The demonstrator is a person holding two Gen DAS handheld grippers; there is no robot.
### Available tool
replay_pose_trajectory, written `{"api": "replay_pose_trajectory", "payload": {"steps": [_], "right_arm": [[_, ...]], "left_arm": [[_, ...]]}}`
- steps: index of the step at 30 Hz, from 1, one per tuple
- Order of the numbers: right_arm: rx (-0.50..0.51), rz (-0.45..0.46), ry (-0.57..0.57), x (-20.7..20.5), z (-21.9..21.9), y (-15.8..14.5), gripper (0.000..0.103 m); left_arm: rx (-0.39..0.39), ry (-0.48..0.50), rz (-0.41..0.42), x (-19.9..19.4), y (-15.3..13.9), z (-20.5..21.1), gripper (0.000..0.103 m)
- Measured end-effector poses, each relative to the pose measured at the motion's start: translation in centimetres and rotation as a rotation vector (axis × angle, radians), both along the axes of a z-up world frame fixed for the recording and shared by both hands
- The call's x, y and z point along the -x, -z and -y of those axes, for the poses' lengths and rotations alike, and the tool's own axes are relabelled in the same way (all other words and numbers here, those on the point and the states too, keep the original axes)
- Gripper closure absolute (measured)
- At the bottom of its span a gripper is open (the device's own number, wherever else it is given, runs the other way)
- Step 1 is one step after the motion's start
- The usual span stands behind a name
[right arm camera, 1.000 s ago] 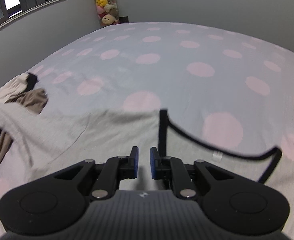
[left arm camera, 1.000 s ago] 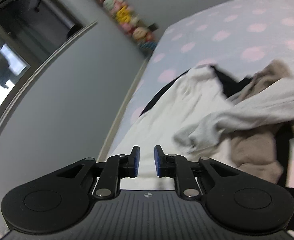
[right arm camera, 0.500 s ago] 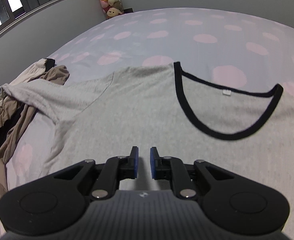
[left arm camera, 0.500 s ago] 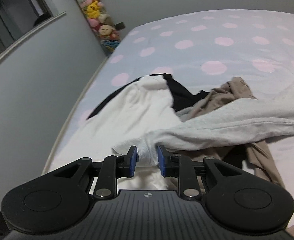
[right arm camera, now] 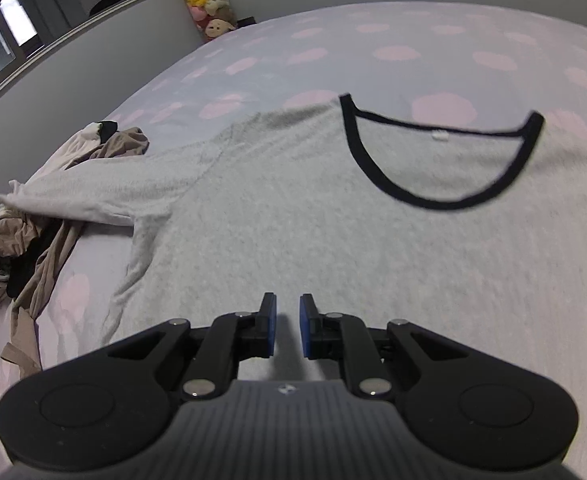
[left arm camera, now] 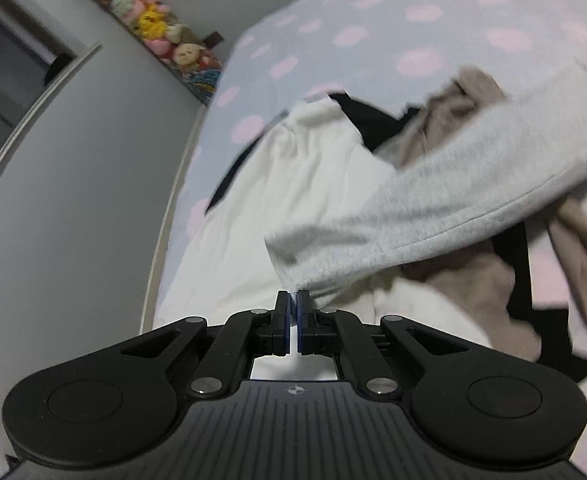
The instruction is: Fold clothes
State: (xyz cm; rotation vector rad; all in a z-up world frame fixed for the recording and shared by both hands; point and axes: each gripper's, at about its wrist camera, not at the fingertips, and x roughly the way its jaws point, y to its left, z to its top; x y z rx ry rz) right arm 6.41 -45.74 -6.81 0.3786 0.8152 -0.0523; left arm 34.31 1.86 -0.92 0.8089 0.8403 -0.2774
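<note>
- Grey shirt (right arm camera: 301, 216) lies face up on the spotted bed (right arm camera: 393, 40), black-trimmed neckline (right arm camera: 433, 196) toward the far side, body spread flat below the right gripper (right arm camera: 284, 330).
- Its left sleeve (left arm camera: 433, 196) stretches out over the heap of other clothes (left arm camera: 453, 280) (cream, tan, black) at the left edge of the bed.
- Left gripper (left arm camera: 293, 322): jaws have just been closing and are now clenched on the very tip of the sleeve cuff; only a thin pinch of fabric shows between the blue pads.
- Right gripper: slightly parted, nothing between the pads, hovering over the lower left part of the shirt body.
- Step in hand, as I judge it: bring the sleeve in across the body for the first fold.
- To do it well: lift the cuff clear of the heap before moving across, or the tan garment (right arm camera: 105, 148) may drag along.
- The pinch is shallow; a slow, even pull is safer than a jerk, as the cuff could slip out.
- Right gripper could press the shirt near the armpit seam (right arm camera: 153, 220) so the body does not shift.
- Lay the sleeve flat and straight, cuff pointing toward the far shoulder or hem; whether the right sleeve is spread I cannot tell.
</note>
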Motion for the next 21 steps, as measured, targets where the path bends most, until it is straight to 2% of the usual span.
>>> {"api": "replay_pose_trajectory", "payload": {"steps": [2,6,10,14,21], "right_arm": [[-0.008,-0.003,0.012,0.7,0.1,0.1,0.087],[-0.024,-0.005,0.026,2.3,0.3,-0.2,0.086],[-0.023,0.006,0.038,4.0,0.3,-0.7,0.078],[-0.018,0.026,0.046,5.3,0.0,-1.0,0.078],[-0.022,0.068,0.114,7.0,-0.8,-1.1,0.077]], "left_arm": [[-0.011,0.008,-0.039,0.3,0.4,-0.2,0.1],[-0.001,-0.001,-0.027,0.9,-0.2,-0.8,0.099],[0.129,-0.041,-0.015,0.8,-2.5,-1.4,0.091],[0.283,-0.121,-0.007,-0.6,-4.3,-1.4,0.091],[0.398,-0.292,-0.077,-3.2,-1.6,-1.3,0.089]]}}
